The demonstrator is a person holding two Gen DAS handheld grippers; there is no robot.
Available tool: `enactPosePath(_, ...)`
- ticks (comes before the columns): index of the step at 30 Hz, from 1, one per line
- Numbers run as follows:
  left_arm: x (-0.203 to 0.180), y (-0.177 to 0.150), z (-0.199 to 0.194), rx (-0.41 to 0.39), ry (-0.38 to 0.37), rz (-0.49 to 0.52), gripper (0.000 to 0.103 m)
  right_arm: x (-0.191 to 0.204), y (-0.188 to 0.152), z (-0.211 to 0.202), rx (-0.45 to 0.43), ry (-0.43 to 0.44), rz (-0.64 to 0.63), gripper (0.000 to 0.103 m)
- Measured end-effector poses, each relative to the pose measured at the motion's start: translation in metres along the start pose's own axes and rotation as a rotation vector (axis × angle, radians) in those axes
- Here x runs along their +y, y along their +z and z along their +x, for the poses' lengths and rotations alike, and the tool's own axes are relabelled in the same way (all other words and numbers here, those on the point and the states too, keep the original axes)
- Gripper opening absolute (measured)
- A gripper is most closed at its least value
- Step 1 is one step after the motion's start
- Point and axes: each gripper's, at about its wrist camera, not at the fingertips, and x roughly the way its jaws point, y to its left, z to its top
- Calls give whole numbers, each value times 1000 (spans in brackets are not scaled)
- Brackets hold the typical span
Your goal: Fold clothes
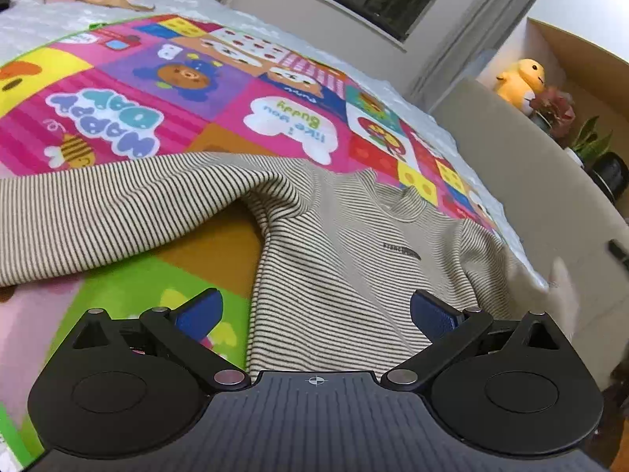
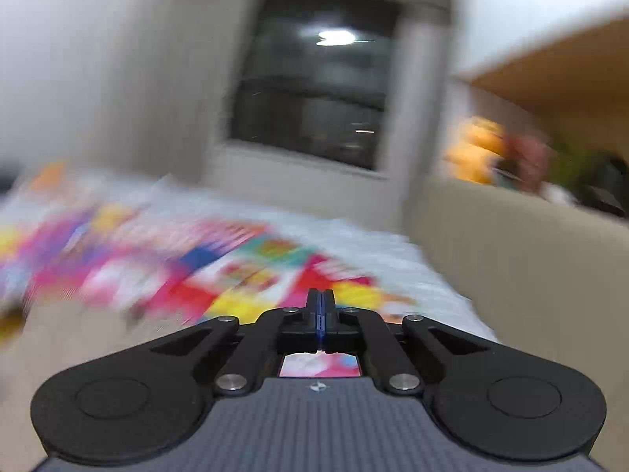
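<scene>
The striped top (image 1: 354, 244) lies flat on the mat (image 1: 188, 90) on the bed, directly ahead of the wide-open, empty left hand-held gripper (image 1: 314, 310), sleeve running left, while the right hand-held gripper (image 2: 321, 306), clamped empty, points away toward the window (image 2: 314, 78).
</scene>
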Motion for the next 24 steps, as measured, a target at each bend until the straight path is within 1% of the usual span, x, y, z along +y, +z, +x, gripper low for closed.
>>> enactPosePath(1,1,0,2,3,-5,-5,103,-21,8,3,-3,-17,69,0)
enactPosePath(3,3,-2,4,10,-10,-14,103,-45,14,10,6,-26,141,0)
enactPosePath(4,4,-3,5,14,-12,-18,103,-51,13,15,21,-12,171,0)
enactPosePath(6,7,-6,6,25,-12,-25,103,-53,0,24,84,37,221,1)
enactPosePath(7,8,-7,7,32,-12,-28,103,-51,-9,29,121,56,236,3)
enactPosePath(8,11,-7,8,33,-9,-34,103,-44,-20,31,152,71,223,6)
enactPosePath(9,14,-7,7,28,-3,-45,103,-38,-31,33,182,85,212,15)
enactPosePath(10,17,-7,6,23,4,-55,103,-33,-44,32,210,102,214,28)
enactPosePath(11,22,-6,5,10,11,-73,103,-33,-56,27,228,113,225,35)
enactPosePath(12,28,-4,1,-15,19,-102,103,-29,-68,24,246,120,236,39)
enactPosePath(14,46,2,-11,-76,41,-186,102,-20,-86,21,260,132,245,39)
enactPosePath(15,57,6,-18,-106,53,-238,101,-16,-90,19,252,137,244,39)
enactPosePath(17,81,14,-29,-149,80,-352,100,-5,-94,14,234,162,253,43)
enactPosePath(18,94,19,-30,-154,91,-407,100,2,-94,11,224,178,261,51)
enactPosePath(19,107,23,-30,-150,101,-470,98,6,-92,11,213,191,267,57)
enactPosePath(20,121,26,-28,-133,108,-546,87,10,-89,11,201,203,272,57)
enactPosePath(21,131,27,-27,-124,109,-615,80,14,-87,11,190,215,278,57)
enactPosePath(22,139,27,-27,-126,102,-672,70,18,-85,11,178,227,283,57)
enactPosePath(23,146,28,-27,-133,95,-707,57,20,-83,10,165,237,290,58)
enactPosePath(24,149,31,-28,-147,97,-698,48,23,-81,8,153,247,296,59)
